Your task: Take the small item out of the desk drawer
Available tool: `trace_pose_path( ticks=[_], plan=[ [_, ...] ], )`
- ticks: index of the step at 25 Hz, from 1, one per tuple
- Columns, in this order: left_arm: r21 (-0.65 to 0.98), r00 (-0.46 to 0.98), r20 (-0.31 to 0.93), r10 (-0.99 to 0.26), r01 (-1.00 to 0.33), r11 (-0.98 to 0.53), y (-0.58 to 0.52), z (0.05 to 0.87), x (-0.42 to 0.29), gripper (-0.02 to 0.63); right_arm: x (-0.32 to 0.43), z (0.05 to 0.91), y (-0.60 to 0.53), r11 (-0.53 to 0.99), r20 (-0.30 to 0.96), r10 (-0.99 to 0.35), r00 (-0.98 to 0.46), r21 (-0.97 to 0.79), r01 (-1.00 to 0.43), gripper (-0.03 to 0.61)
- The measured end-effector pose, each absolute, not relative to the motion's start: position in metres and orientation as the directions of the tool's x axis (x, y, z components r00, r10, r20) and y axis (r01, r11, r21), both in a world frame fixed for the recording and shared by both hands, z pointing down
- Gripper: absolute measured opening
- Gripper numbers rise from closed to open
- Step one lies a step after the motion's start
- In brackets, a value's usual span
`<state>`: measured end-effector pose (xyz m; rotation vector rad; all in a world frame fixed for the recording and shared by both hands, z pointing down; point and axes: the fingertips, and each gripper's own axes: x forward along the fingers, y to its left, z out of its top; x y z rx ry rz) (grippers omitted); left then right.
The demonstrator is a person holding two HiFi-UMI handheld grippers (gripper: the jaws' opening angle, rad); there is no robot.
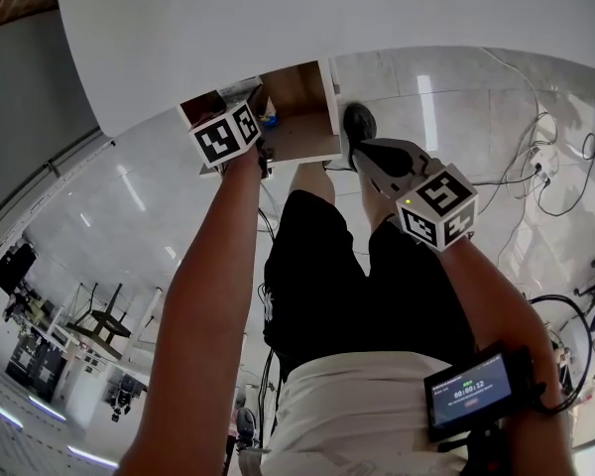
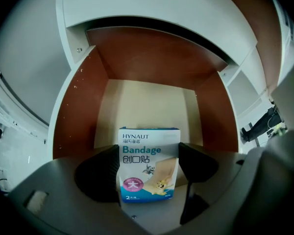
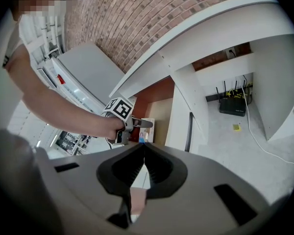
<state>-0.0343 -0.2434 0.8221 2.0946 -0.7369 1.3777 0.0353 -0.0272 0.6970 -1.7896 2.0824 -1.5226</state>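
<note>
Your left gripper (image 2: 149,153) reaches into the open desk drawer (image 2: 78,111), its two dark pads pressed against either side of a Hynaut bandage box (image 2: 148,175). The box stands upright between the jaws on the pale drawer floor, near the front edge, with its printed face toward the gripper's camera and reddish-brown drawer walls on both sides. From your head view, the drawer juts out under the curved white desk (image 1: 327,18), and the left gripper's marker cube (image 1: 225,133) sits at the drawer's mouth. Your right gripper (image 3: 143,146) hangs apart to the right of the drawer, outside it, jaws clenched tip to tip with nothing between them.
</note>
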Motion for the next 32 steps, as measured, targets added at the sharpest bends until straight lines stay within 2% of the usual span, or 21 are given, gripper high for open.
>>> trace_pose_path(
  ticks=[17, 32],
  plan=[
    [0.239, 0.461, 0.869, -0.18, -0.709, -0.664, -0.234, 0.756, -0.064, 0.377, 0.0, 0.664, -0.041, -0.059, 0.552, -0.743, -0.379, -0.618, -0.784, 0.006],
    [0.322, 0.538, 0.816, -0.211, -0.726, -0.607, -0.24, 0.707, -0.077, 0.377, -0.002, 0.648, -0.058, -0.049, 0.579, -0.725, -0.373, -0.584, -0.81, 0.006]
  ],
)
